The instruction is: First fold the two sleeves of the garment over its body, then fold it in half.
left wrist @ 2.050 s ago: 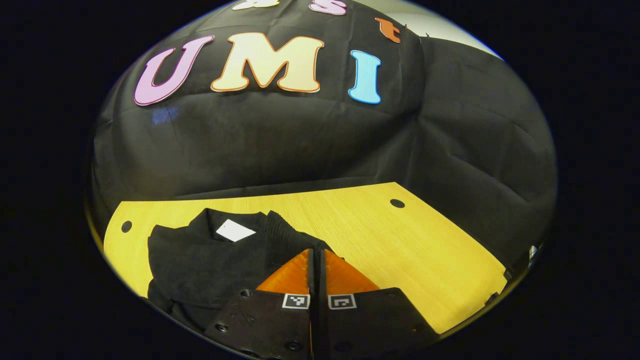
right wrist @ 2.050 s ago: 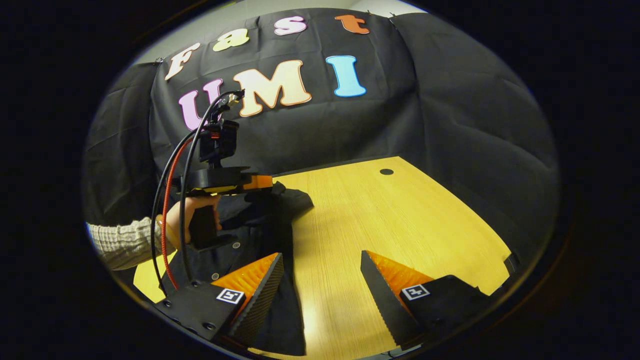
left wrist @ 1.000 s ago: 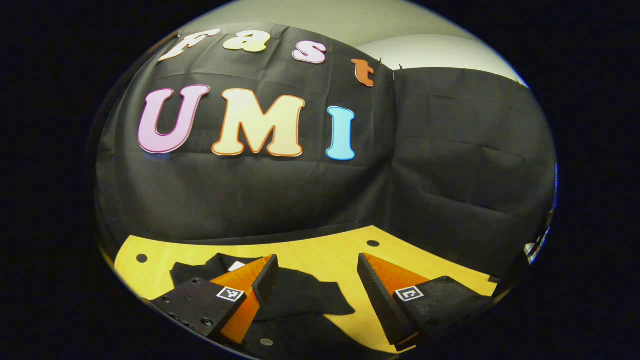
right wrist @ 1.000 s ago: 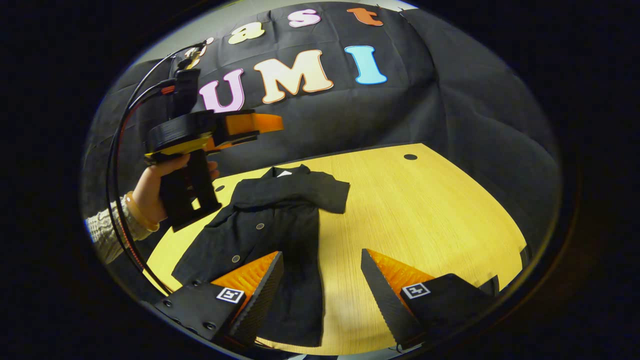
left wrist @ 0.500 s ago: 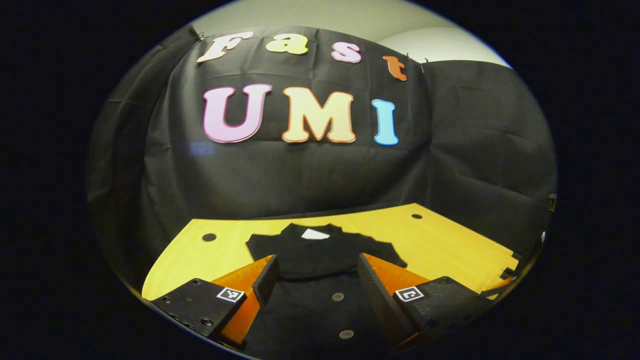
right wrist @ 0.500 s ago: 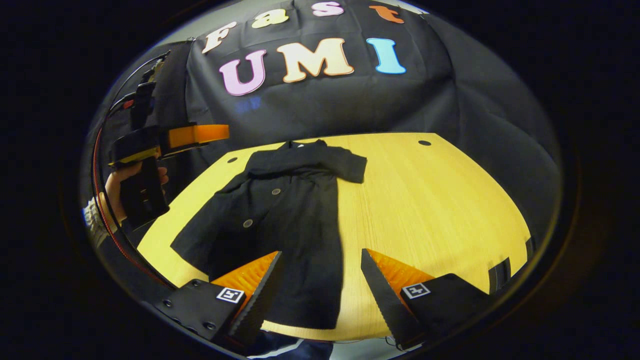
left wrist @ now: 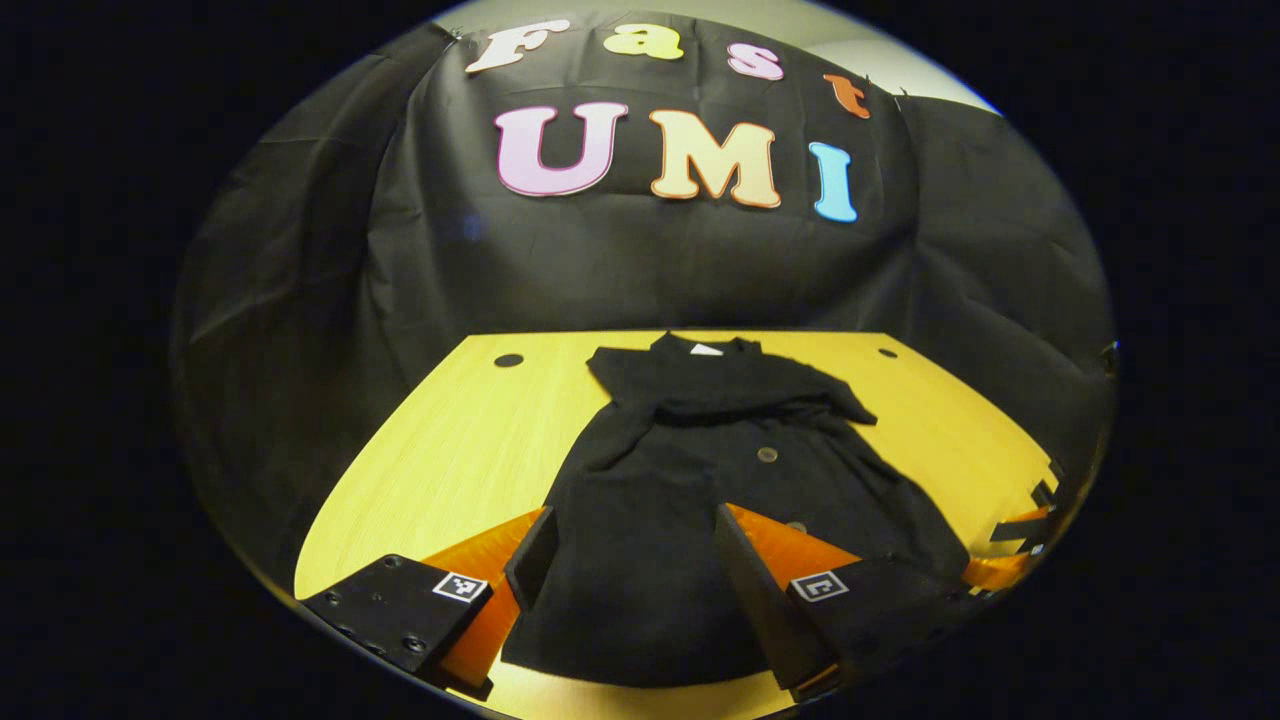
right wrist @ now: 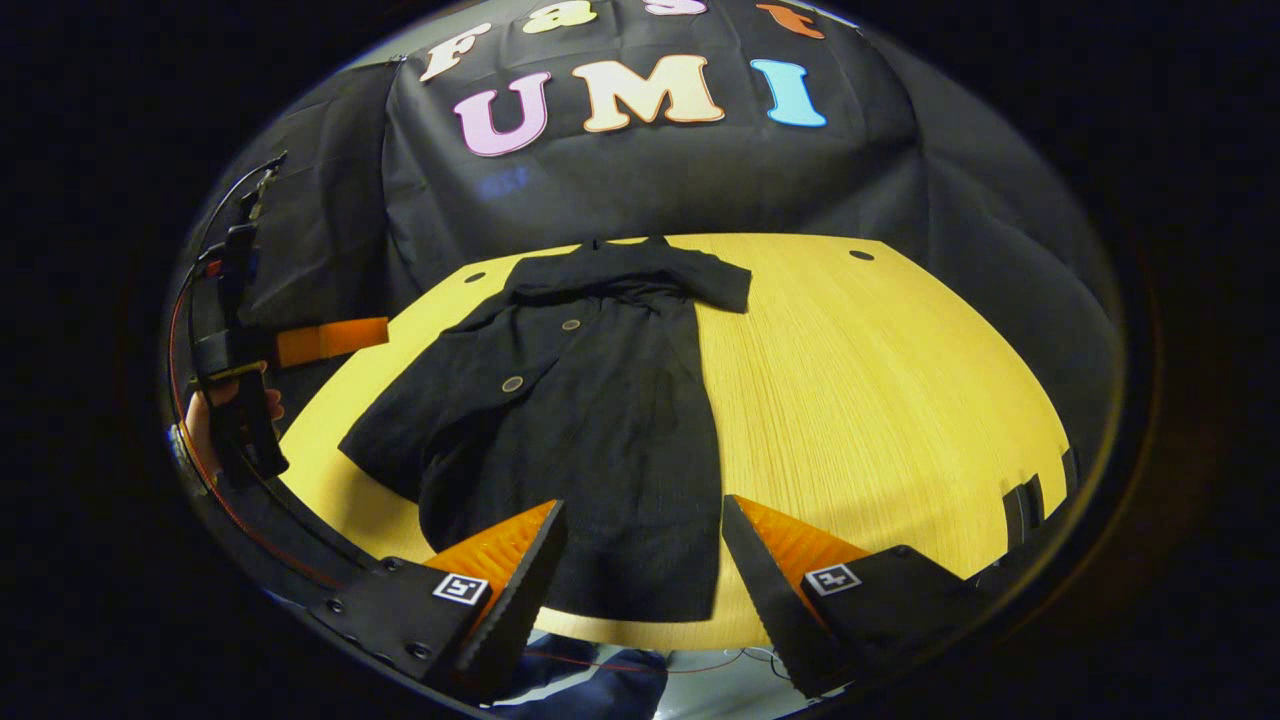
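Note:
A black buttoned garment [left wrist: 690,480] lies flat on the yellow wooden table [left wrist: 450,450], collar and white label [left wrist: 705,350] at the far end. Both sleeves are folded across its chest; one cuff [right wrist: 722,286] reaches past the body's right side. My left gripper [left wrist: 625,560] hovers open over the garment's lower part, holding nothing. My right gripper [right wrist: 640,560] stands open above the hem [right wrist: 640,600] by the table's near edge. In the right gripper view the left gripper [right wrist: 375,337] shows side on at the far left, off the table's left edge, held by a hand [right wrist: 215,410].
The table has small round holes at its far corners [left wrist: 508,360] [left wrist: 880,352] [right wrist: 861,255]. Black cloth walls close the back and sides. Bare tabletop [right wrist: 880,380] lies right of the garment. Blue cloth [right wrist: 600,690] shows below the near edge.
My left gripper opened and let go of the sleeve, which now lies across the chest. Both grippers drew back toward the near edge, bringing the whole garment into view.

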`<state>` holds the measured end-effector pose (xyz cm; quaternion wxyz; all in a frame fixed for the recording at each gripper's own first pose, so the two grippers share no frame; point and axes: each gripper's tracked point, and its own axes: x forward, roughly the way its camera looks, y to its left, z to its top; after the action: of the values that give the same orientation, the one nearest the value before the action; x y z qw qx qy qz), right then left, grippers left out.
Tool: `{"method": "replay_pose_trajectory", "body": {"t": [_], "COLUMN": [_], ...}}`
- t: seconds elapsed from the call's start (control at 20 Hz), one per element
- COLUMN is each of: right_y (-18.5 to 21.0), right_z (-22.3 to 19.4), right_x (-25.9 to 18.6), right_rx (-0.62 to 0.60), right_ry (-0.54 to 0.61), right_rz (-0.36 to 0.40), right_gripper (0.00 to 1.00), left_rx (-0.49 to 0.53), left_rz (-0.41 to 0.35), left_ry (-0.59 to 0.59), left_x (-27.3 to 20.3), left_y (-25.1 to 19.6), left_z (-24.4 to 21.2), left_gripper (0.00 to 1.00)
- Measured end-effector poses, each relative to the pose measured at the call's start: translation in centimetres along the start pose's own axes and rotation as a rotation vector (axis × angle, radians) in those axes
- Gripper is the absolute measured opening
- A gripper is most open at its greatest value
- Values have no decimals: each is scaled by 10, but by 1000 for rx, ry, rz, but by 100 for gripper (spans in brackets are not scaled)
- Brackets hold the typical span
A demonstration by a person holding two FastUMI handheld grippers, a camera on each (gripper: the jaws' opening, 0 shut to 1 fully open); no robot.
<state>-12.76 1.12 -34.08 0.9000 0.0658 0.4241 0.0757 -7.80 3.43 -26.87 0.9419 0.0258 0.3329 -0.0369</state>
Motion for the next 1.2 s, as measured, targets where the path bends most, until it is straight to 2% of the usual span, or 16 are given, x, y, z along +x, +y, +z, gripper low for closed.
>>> {"method": "replay_pose_trajectory", "body": {"t": [0.25,0.35,0.4,0.45,0.5,0.55,0.6,0.65,0.7,0.75,0.8,1.05,1.15,1.2], "right_y": [8,9,10,11,12,11,11,12,12,12,12,14,14,15], "right_z": [-24,-31,-33,-35,-38,-41,-43,-41,-43,-42,-43,-42,-42,-42], "right_x": [5,9,9,10,11,13,13,13,14,14,14,14,15,14], "right_rx": [-1,-5,-7,-10,-15,-23,-31,-37,-38,-39,-38,-35,-38,-39], "right_ry": [47,64,70,76,84,93,105,96,100,97,99,95,97,100], "right_rz": [-11,-24,-30,-32,-37,-43,-49,-52,-55,-56,-58,-61,-58,-50], "right_gripper": [98,98,94,94,94,99,99,94,99,94,99,99,95,94], "left_rx": [45,28,14,7,5,9,16,23,28,30,35,72,56,47], "left_rz": [-28,-26,-27,-24,-20,-17,-16,-15,-14,-17,-18,-31,-33,-31], "left_ry": [165,189,203,217,222,227,234,243,255,268,279,286,287,287], "left_x": [-20,-23,-23,-22,-22,-23,-24,-26,-27,-28,-29,-29,-29,-29], "left_y": [6,9,9,10,12,14,16,18,20,22,24,22,22,21], "left_z": [-65,-75,-81,-86,-90,-93,-97,-100,-105,-110,-115,-121,-122,-121], "left_gripper": [95,95,95,95,96,95,95,95,95,95,95,95,94,97]}}
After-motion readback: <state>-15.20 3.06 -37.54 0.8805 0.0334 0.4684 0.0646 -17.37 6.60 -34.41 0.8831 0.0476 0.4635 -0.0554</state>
